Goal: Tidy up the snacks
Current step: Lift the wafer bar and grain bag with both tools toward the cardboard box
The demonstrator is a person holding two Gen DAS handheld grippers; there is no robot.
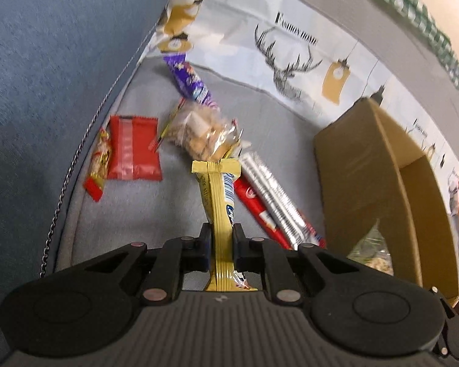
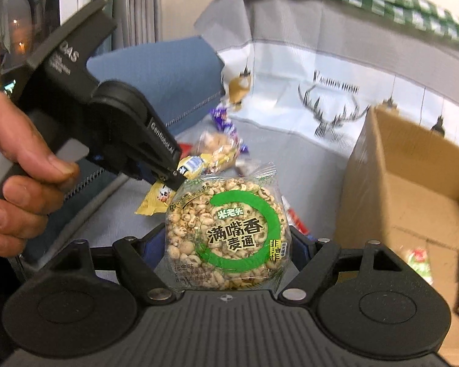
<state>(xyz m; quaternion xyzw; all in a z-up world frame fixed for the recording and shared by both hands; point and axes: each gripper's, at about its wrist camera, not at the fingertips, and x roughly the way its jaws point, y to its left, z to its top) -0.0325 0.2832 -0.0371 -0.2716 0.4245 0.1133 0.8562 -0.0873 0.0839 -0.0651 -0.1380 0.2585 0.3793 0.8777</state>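
Observation:
My left gripper is shut on a yellow snack bar and holds it above the grey sofa seat. The right wrist view shows it from outside, still pinching the yellow bar. My right gripper is shut on a round puffed-grain cake packet with a green ring label, held in the air left of the open cardboard box. On the seat lie a red packet, a clear bag of puffed snacks, a purple packet and a red-and-silver stick pack.
The cardboard box stands on the seat's right and holds a few packets. A blue cushion lies on the left. A deer-print cover hangs behind. A small orange-red snack lies by the red packet.

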